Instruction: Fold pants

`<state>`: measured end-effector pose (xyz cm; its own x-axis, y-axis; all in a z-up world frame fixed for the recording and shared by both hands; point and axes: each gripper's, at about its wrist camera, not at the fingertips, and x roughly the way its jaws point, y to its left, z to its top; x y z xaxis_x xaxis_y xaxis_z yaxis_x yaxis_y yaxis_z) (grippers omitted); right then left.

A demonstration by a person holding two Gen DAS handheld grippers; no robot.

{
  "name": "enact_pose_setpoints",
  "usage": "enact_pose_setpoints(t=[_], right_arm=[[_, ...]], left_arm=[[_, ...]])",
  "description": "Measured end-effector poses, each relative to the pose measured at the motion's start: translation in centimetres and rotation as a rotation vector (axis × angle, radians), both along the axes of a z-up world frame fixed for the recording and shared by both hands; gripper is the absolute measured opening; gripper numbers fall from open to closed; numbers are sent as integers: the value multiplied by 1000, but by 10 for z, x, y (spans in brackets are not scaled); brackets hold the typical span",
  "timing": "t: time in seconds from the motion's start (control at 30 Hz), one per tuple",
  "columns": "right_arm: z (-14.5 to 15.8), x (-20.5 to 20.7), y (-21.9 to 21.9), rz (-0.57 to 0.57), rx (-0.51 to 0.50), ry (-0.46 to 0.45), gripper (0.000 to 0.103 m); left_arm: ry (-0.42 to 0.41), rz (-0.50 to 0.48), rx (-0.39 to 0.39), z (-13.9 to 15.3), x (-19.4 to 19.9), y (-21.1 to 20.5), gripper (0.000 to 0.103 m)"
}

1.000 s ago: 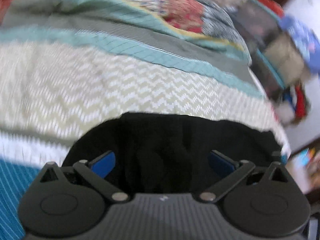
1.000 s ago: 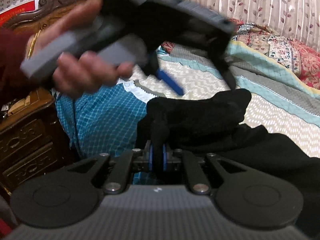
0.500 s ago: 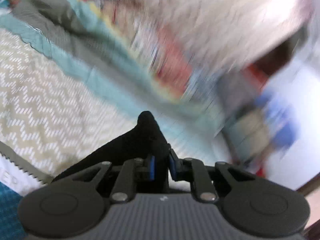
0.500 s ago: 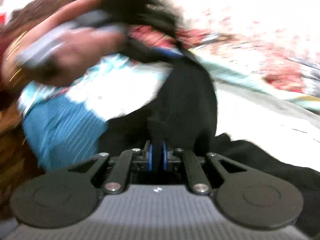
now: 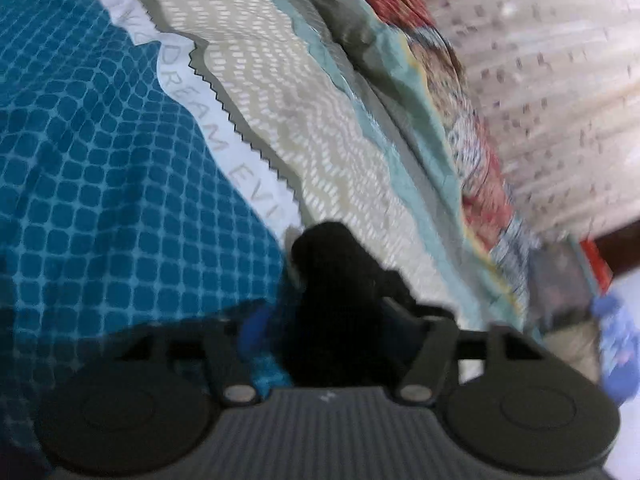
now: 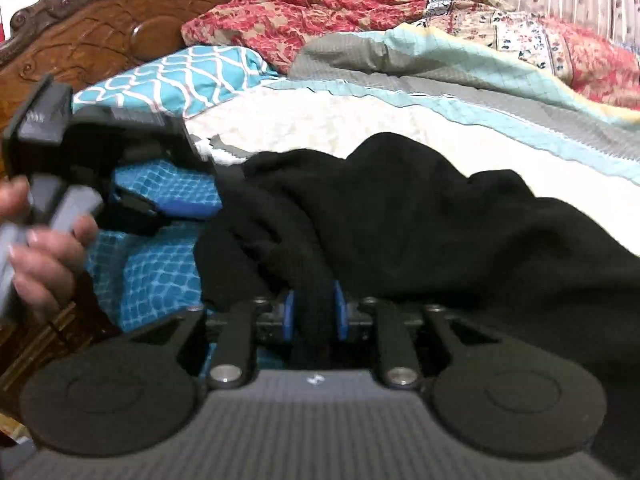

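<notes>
The black pants (image 6: 400, 216) lie bunched on the bed, spread to the right in the right wrist view. My right gripper (image 6: 312, 314) is shut on a fold of the pants at their near edge. My left gripper (image 5: 324, 320) stands with its fingers apart around a bunch of black pants fabric (image 5: 336, 280); the view is blurred. The left gripper also shows in the right wrist view (image 6: 176, 208) at the left, held in a hand, its blue pads at the pants' left edge.
The bed carries a blue checked sheet (image 5: 100, 184), a cream zigzag quilt (image 5: 304, 128) and a red floral blanket (image 6: 320, 12). A carved wooden headboard (image 6: 100, 28) stands at the back left. A teal patterned pillow (image 6: 180, 76) lies by it.
Both grippers swung down from a raised position, bringing the pants edge onto the bed. The left gripper, shut on the fabric half a second ago, has its fingers apart now.
</notes>
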<state>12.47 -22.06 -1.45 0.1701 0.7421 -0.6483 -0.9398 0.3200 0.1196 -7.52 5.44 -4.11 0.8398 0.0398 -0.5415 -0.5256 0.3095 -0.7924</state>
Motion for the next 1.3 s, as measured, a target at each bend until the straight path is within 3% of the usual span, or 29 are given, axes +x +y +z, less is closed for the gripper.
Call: enact_pose_setpoints(t=[0.03, 0.1, 0.17, 0.2, 0.23, 0.3, 0.4, 0.47, 0.5, 0.53, 0.6, 0.63, 0.7, 0.8, 0.9, 0.97, 1.03, 1.1, 1.17, 1.3], right_arm=[[-4, 0, 4, -4, -19, -9, 26], [-10, 1, 14, -6, -58, -19, 20], [-6, 4, 17, -22, -45, -29, 12], [0, 4, 15, -27, -29, -36, 11], [9, 4, 9, -35, 2, -52, 11], [30, 1, -5, -23, 66, -105, 11], [53, -6, -38, 52, 97, -195, 11], [50, -7, -55, 86, 53, -187, 11], [42, -5, -63, 83, 22, -162, 12], [32, -3, -67, 70, -9, -136, 12], [9, 2, -69, 11, -81, -92, 17], [-1, 7, -69, -18, -103, -58, 20], [-8, 12, -68, -52, -79, 12, 31], [-9, 11, -60, -50, -87, 18, 34], [-12, 7, -58, -70, -100, 35, 34], [-13, 10, -60, -88, -94, 55, 34], [-10, 6, -60, -95, -97, 46, 34], [-9, 4, -60, -89, -107, 23, 34], [-7, 0, -60, -83, -115, 3, 34], [-6, 2, -59, -98, -82, -4, 34]], left_arm=[[0, 6, -21, 1, 3, 5, 87], [13, 9, -36, 5, 21, 10, 88], [16, -32, 8, 13, 40, 8, 66], [16, -65, 34, 17, 47, 5, 39], [9, -116, 56, 23, 54, 1, 21], [-46, -208, 83, 36, 57, -11, 10], [-56, -333, 139, 55, 47, -30, 10], [-25, -428, 190, 62, 39, -42, 12], [-14, -474, 202, 61, 34, -44, 20], [-4, -528, 208, 62, 30, -47, 35], [32, -512, 283, 69, 22, -41, 56], [52, -470, 310, 72, 19, -36, 61], [52, -388, 299, 81, 23, -16, 61], [54, -392, 316, 92, 64, -1, 63], [143, -511, 382, 91, 131, -5, 67], [250, -589, 374, 75, 176, -9, 74], [322, -656, 335, 51, 204, -13, 68], [371, -677, 322, 33, 212, -20, 12], [307, -588, 307, 36, 194, -11, 7], [67, -269, 334, 82, 115, 24, 7]])
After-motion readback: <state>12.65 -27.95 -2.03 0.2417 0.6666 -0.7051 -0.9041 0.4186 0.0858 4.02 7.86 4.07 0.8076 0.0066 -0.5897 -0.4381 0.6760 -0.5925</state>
